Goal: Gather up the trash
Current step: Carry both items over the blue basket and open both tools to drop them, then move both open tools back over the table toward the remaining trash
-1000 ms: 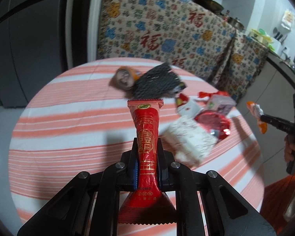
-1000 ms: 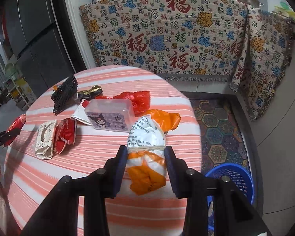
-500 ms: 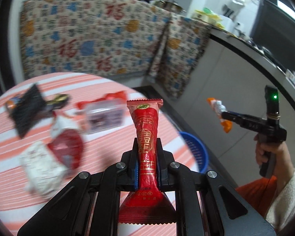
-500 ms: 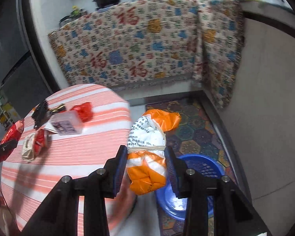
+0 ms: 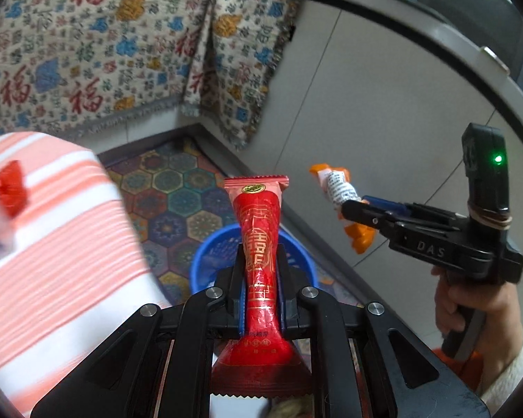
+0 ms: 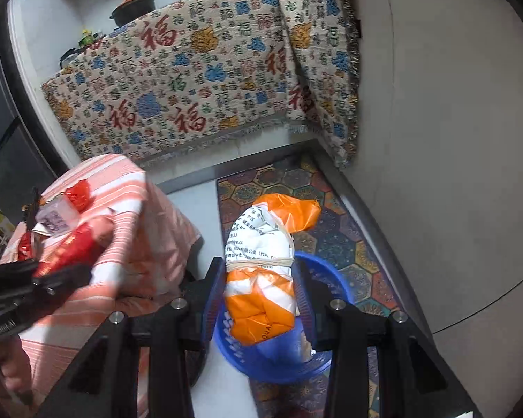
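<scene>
My left gripper point(image 5: 260, 271) is shut on a long red wrapper with gold print point(image 5: 259, 240), held above the blue basket point(image 5: 205, 261) on the floor. My right gripper point(image 6: 259, 278) is shut on an orange-and-white bundled plastic bag point(image 6: 261, 261), held over the same blue basket point(image 6: 279, 365). The right gripper with its bag point(image 5: 341, 191) shows at the right in the left wrist view. The left gripper with the red wrapper point(image 6: 66, 250) shows at the left in the right wrist view.
The round table with a striped orange cloth point(image 6: 132, 216) stands left of the basket and bears more trash: a red wrapper point(image 6: 78, 191) and a clear box point(image 6: 57, 216). A patterned rug point(image 6: 279, 181) lies under the basket. A grey cabinet wall point(image 6: 436, 139) is on the right.
Both grippers have swung right, away from the table, with their loads. They now hang over the blue basket on the floor, which has come closer.
</scene>
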A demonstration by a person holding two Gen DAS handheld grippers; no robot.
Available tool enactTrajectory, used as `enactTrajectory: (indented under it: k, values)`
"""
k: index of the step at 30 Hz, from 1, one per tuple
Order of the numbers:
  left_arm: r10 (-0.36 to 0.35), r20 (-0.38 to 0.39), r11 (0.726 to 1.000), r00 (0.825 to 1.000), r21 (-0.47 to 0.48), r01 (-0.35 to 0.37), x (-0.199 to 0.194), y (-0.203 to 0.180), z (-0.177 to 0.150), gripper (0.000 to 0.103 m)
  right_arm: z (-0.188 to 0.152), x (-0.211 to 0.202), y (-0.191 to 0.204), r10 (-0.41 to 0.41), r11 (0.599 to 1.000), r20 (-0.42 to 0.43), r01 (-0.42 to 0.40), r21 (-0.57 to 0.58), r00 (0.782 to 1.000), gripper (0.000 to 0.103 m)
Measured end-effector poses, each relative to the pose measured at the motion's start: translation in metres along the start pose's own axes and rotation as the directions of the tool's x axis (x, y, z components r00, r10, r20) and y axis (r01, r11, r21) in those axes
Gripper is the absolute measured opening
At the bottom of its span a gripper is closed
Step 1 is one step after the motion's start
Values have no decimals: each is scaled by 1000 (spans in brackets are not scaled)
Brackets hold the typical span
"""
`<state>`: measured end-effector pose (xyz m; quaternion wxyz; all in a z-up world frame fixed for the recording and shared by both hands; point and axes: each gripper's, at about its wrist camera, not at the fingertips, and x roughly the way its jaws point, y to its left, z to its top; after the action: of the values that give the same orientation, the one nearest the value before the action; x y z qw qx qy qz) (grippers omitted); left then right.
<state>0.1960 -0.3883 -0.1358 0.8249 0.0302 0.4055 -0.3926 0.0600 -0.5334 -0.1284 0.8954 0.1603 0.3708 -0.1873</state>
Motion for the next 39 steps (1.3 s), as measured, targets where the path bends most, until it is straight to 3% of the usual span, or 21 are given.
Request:
enactTrajectory:
  k: [14, 27, 28, 30, 31, 32, 39]
  values:
    - [-20, -116, 999, 993, -35, 16, 80, -3, -10, 12, -1, 40, -40, 7, 999, -99, -3, 46, 995, 40]
    - [3, -173, 1000, 985, -23, -7, 115, -5, -19, 13, -6, 69, -54, 35, 994, -159, -17, 111, 987, 43]
    - [4, -175, 1000, 985, -21, -8, 118, -6, -20, 19, -5, 70, -55, 31, 993, -157, -13, 115, 987, 43]
    - [-3, -179, 1000, 984, -19, 0, 121, -6, -20, 41, -5, 72, -58, 35, 991, -152, -14, 133, 988, 54]
    - [9, -173, 1000, 985, -19, -13, 122, -7, -20, 61, -4, 72, -59, 40, 989, -150, -18, 145, 988, 57]
    - [18, -163, 1000, 986, -17, -22, 121, -8, -20, 69, -3, 72, -61, 45, 988, -148, -21, 155, 988, 60]
    - [0, -126, 1000, 992, -26, -3, 95, -8, -16, 70, 4, 61, -62, 4, 987, -107, 13, 158, 994, 61]
